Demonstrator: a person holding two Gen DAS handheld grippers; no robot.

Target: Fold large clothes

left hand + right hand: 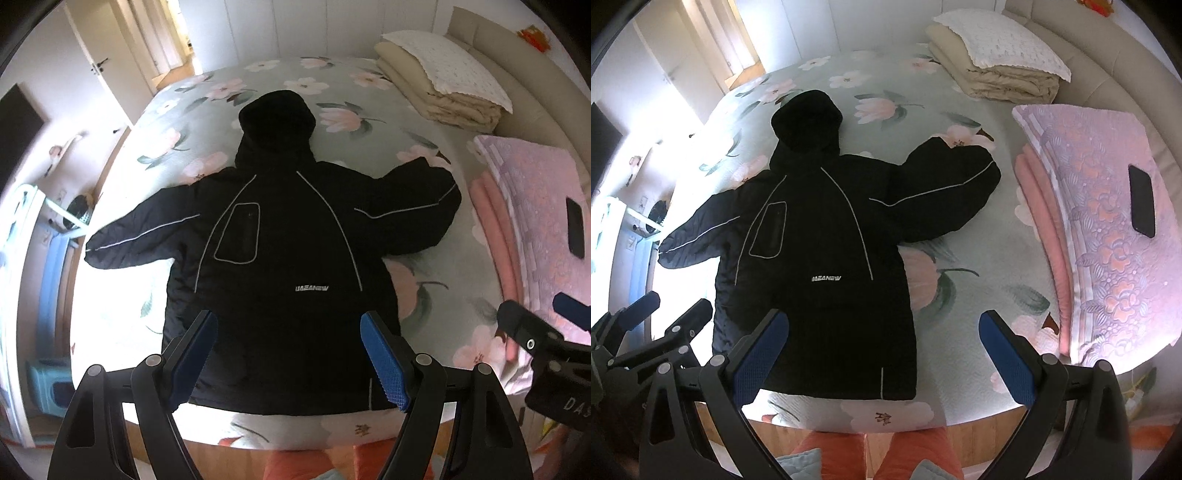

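Observation:
A black hooded jacket (pixel 273 236) (pixel 812 236) lies flat on the floral bed, back up, hood pointing away, both sleeves spread out sideways. Its hem reaches the bed's near edge. My left gripper (pixel 288 354) hovers open above the hem, its blue pads wide apart with nothing between them. My right gripper (pixel 886 354) is open too, held over the jacket's lower right corner and the bedsheet beside it. The right gripper (pixel 532 332) shows at the right edge of the left wrist view; the left gripper (pixel 653 321) shows at the lower left of the right wrist view.
A folded pink quilt (pixel 1100 229) with a dark phone (pixel 1141 201) on top lies at the bed's right. A folded beige duvet with a pillow (pixel 997 70) sits at the far right. The person's orange-trousered legs (pixel 908 454) stand at the bed's near edge (pixel 886 417). An open doorway (pixel 177 44) is at the far left.

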